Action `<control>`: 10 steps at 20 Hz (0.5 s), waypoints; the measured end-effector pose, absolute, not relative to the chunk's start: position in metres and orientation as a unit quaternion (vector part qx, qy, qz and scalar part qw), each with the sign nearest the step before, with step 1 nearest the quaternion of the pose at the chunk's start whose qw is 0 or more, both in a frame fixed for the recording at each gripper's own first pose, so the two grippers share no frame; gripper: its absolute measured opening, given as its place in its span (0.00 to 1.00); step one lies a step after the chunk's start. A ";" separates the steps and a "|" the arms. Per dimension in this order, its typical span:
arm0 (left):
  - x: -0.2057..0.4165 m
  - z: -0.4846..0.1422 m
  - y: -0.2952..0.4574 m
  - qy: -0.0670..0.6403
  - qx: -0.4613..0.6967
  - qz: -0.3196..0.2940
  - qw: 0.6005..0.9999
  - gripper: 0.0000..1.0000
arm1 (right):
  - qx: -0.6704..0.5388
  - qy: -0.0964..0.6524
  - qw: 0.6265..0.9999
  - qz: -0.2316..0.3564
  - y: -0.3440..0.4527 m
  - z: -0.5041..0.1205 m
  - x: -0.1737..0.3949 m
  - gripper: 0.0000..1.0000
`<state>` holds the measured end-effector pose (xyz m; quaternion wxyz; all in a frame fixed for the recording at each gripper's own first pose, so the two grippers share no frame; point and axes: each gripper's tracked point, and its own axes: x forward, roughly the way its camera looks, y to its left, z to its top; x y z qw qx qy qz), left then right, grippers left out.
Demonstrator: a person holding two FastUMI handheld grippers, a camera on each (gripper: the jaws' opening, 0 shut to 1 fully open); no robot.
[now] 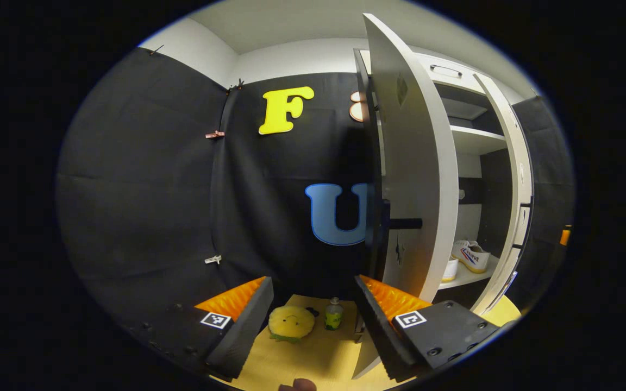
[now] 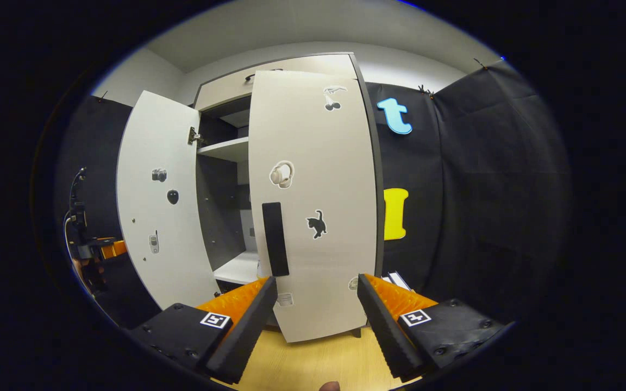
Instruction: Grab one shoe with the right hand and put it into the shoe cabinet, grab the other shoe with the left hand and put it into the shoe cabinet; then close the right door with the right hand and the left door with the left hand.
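Left gripper view: the left gripper [image 1: 313, 309] has its two fingers spread wide with nothing between them and nothing touched; through the gap lie a yellow round plush toy [image 1: 290, 322] and a small clear bottle with a green label [image 1: 334, 314] on the pale wooden floor [image 1: 313, 358]. Just beyond the gripper's right-hand finger stands the tall white shoe cabinet [image 1: 470, 141], seen nearly edge-on past its white left door [image 1: 413, 179], which stands swung out and carries a black bar handle [image 1: 402, 223]. On a white lower shelf [image 1: 468, 279] inside the cabinet rests a white sneaker with red and blue side stripes [image 1: 471, 255], with the toe of a second white shoe [image 1: 450, 270] just beside it, partly hidden by the door. The white right door [image 1: 511, 201] shows farther back, closing off the far side of the opening. Right gripper view: the right gripper [image 2: 317, 307] likewise holds its jaws wide apart, empty, and apart from the cabinet front. Directly ahead the right door with small picture stickers [image 2: 318, 206] lies nearly closed against the cabinet, its black vertical handle [image 2: 275, 239] just above the gripper's left-hand finger, though whether the finger touches the door cannot be told. The left door hangs open at the left of this view, leaving a dark gap in which shelves [image 2: 226, 149] show. At the far left edge the other gripper appears, small, with a hand on it.
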<state>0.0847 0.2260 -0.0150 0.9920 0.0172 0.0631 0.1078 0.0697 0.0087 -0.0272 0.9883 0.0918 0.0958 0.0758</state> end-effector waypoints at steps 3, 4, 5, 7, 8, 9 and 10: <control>0.087 -0.016 0.222 0.067 0.010 0.102 0.992 0.93 | 0.096 0.096 0.988 0.080 0.008 -0.027 0.071 0.98; 0.086 -0.016 0.222 0.069 0.008 0.107 0.992 0.93 | 0.095 0.096 0.988 0.081 0.008 -0.027 0.070 0.97; 0.085 -0.015 0.221 0.068 0.009 0.112 0.991 0.93 | 0.094 0.096 0.988 0.081 0.007 -0.028 0.070 0.97; 0.086 -0.014 0.215 0.067 0.005 0.113 0.991 0.93 | 0.089 0.096 0.988 0.083 0.004 -0.029 0.070 0.97; 0.086 -0.015 0.210 0.067 0.002 0.110 0.992 0.92 | 0.088 0.097 0.988 0.083 0.002 -0.029 0.069 0.97; 0.086 -0.015 0.205 0.067 0.001 0.106 0.992 0.92 | 0.086 0.096 0.988 0.083 -0.001 -0.029 0.068 0.97; 0.085 -0.015 0.199 0.068 0.003 0.101 0.993 0.92 | 0.086 0.096 0.988 0.082 -0.003 -0.029 0.068 0.97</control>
